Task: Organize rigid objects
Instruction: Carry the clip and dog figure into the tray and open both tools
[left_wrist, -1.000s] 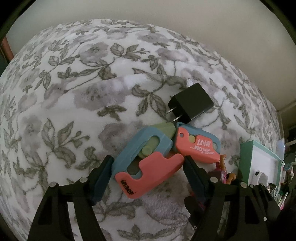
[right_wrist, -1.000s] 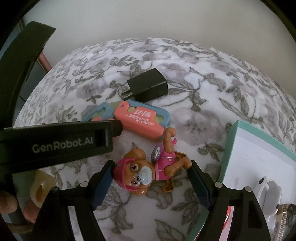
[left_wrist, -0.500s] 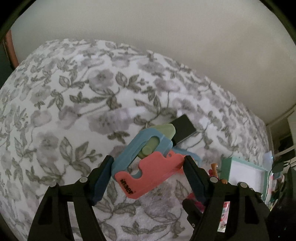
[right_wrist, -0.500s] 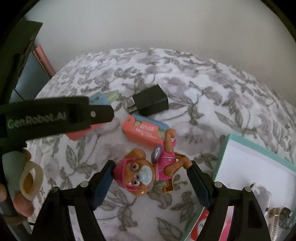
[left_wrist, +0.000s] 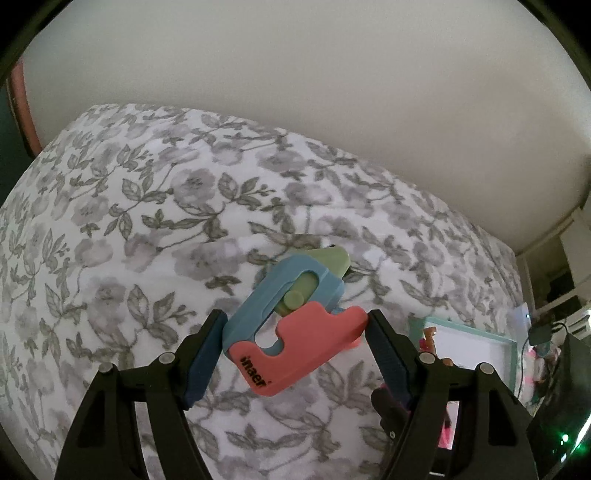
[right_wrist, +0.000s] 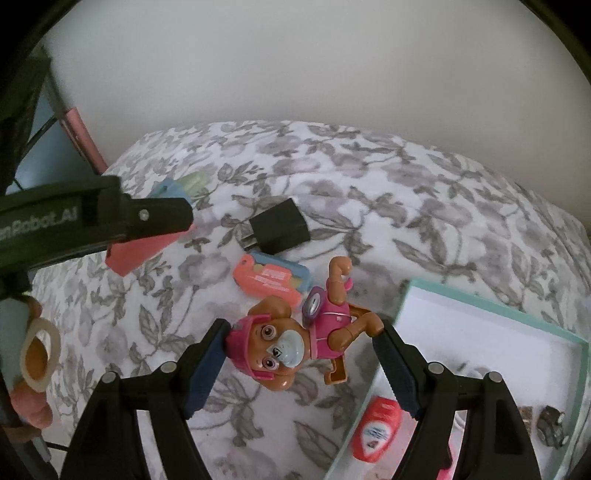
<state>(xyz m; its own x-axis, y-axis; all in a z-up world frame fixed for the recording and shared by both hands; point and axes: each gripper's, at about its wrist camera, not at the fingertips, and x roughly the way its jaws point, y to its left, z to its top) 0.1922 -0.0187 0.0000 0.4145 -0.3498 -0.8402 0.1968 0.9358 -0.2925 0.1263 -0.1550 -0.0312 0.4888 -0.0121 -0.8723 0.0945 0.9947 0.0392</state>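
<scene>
Cutter (left_wrist: 291, 325) clamped crosswise in left hand-held gripper (left_wrist: 293, 347), green tip up-right; right hand-held gripper (right_wrist: 301, 350) grips pup toy (right_wrist: 295, 339).

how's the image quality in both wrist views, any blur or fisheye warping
Left wrist: dim and soft, black corner vignette, floral blanket bulged into a dome; held pink-and-blue cutter fairly sharp. Right wrist: same bulge, the dog figure clear, the charger and left gripper smeared.

A plain pale wall (left_wrist: 332, 110) fills the upper frame. Below it spreads a white cloth with grey flowers (left_wrist: 147, 229). Shelving (left_wrist: 569, 280) stands dimly at right.
</scene>
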